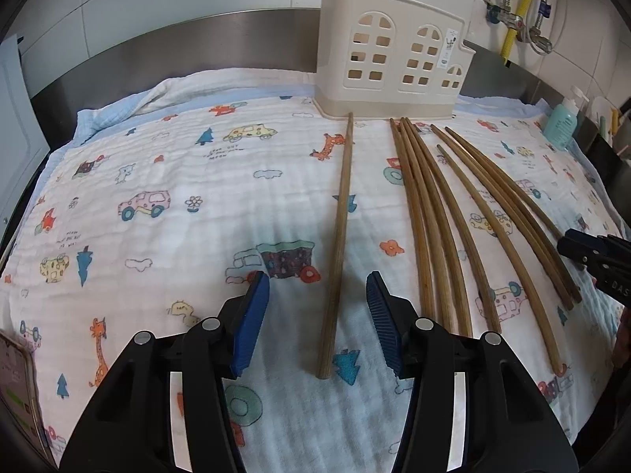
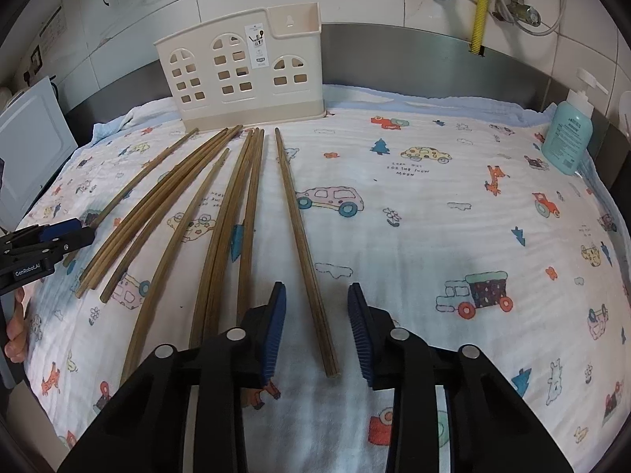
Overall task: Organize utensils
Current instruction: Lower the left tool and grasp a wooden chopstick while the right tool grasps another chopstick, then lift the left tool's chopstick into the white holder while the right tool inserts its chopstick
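Note:
Several long wooden chopsticks lie on a patterned cloth [image 1: 157,165] in front of a cream utensil holder [image 1: 390,51], which also shows in the right wrist view [image 2: 240,75]. My left gripper [image 1: 318,295] is open, its blue pads either side of the lone leftmost chopstick [image 1: 341,213]. My right gripper [image 2: 316,307] is open, straddling the rightmost chopstick [image 2: 299,228]. The other chopsticks [image 1: 441,213] lie in a fan between them, seen in the right wrist view too [image 2: 189,213]. Each gripper shows at the edge of the other's view [image 1: 591,256] [image 2: 43,240].
A teal soap bottle [image 2: 568,134] stands at the cloth's right edge, also in the left wrist view [image 1: 560,126]. A steel backsplash [image 2: 434,59], tiled wall and pipes [image 2: 481,4] are behind. A white appliance [image 2: 31,146] stands at the left.

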